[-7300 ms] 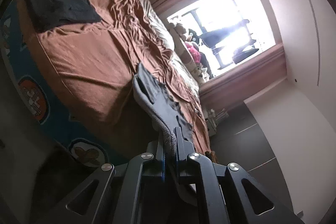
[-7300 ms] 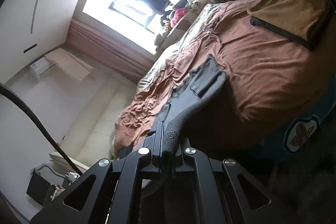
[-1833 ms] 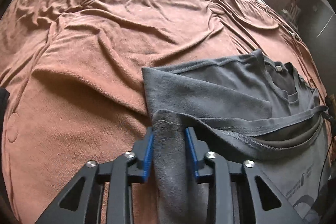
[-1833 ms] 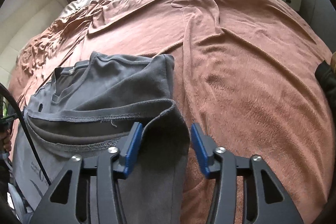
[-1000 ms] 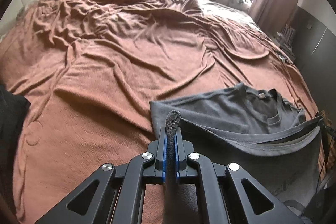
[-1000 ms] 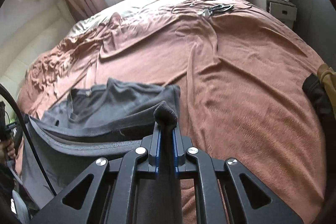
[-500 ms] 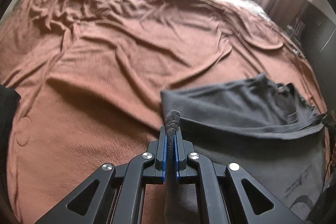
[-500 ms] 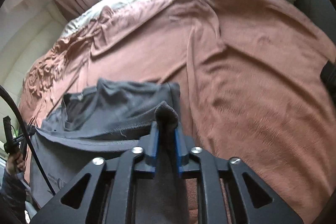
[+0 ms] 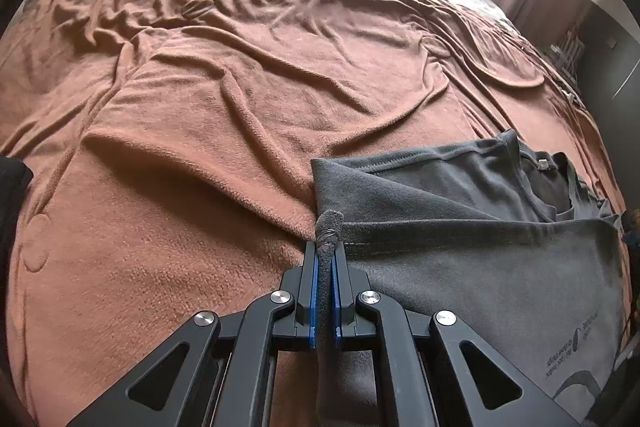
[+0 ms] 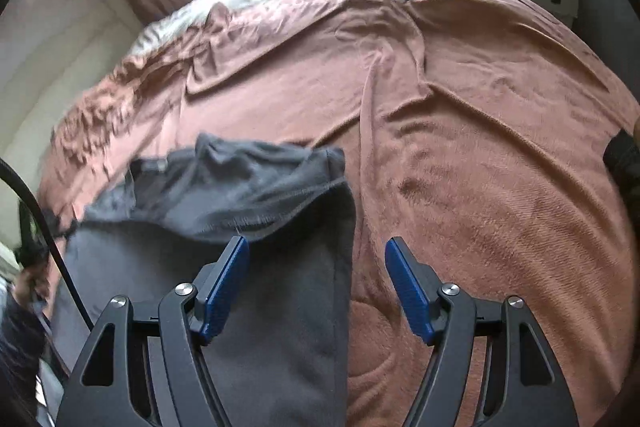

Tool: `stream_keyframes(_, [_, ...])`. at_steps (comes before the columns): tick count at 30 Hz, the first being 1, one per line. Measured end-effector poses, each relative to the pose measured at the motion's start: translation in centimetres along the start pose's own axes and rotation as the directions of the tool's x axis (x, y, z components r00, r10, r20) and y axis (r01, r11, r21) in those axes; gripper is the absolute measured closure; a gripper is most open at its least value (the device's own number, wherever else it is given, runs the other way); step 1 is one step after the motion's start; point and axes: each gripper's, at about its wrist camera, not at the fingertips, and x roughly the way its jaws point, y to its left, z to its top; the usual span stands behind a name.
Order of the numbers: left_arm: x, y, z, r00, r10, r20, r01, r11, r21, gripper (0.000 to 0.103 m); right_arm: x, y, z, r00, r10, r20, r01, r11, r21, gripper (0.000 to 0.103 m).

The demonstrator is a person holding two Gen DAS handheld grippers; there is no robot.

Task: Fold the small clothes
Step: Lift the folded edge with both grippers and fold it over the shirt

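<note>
The right tongs point(image 10: 316, 279) have just sprung apart, dropping their corner of the grey T-shirt point(image 9: 472, 251) onto the brown blanket point(image 9: 240, 99), while the left tongs point(image 9: 326, 291) stay clenched on theirs, so this fold is half laid.

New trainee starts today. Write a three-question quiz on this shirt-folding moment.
1. True or false: the left gripper is shut on the grey shirt.
2. Do the right gripper jaws stand open or shut?
3. The shirt lies on: A) a brown blanket B) a wooden table C) a tiled floor.

Key: 1 true; 2 open, shirt hem released below them; 3 A.
</note>
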Motion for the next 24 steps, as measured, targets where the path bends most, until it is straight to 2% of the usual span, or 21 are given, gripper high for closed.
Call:
stream_keyframes(4, [-0.1,0.0,0.0,1.000,0.003,-0.001,-0.003,1.000,0.003,0.097,2.0,0.5,0.8,0.998,-0.058,-0.022,0.058,0.998,-0.023,0.036])
stream_keyframes(6, [-0.2,-0.1,0.0,1.000,0.007,-0.001,-0.007,1.000,0.005,0.097,3.0,0.4,1.6,0.998,-0.068,-0.015,0.068,0.998,-0.015,0.048])
stream_keyframes(8, [-0.3,-0.2,-0.1,1.000,0.011,0.001,-0.011,1.000,0.009,0.097,3.6,0.2,2.1,0.998,-0.061,-0.006,0.061,0.998,0.000,0.069])
stream_keyframes(9, [-0.4,-0.2,-0.1,1.000,0.012,0.002,-0.012,1.000,0.011,0.097,3.7,0.3,2.4,0.998,-0.059,0.000,0.059,0.998,0.001,0.074])
stream_keyframes(11, [-0.8,-0.3,-0.1,1.000,0.012,0.006,-0.013,1.000,0.014,0.097,3.8,0.8,2.3,0.996,-0.085,0.012,0.086,0.996,-0.019,0.091])
stream_keyframes(15, [-2.1,-0.4,-0.2,1.000,0.006,0.023,-0.006,1.000,0.016,0.097,2.2,1.5,1.6,0.990,-0.131,0.048,0.133,0.990,-0.041,0.098])
stream_keyframes(24, [-5.6,-1.6,-0.1,0.997,-0.002,0.071,0.000,1.000,0.026,0.097,-3.1,3.8,0.8,0.982,-0.123,0.145,0.134,0.988,-0.074,0.100])
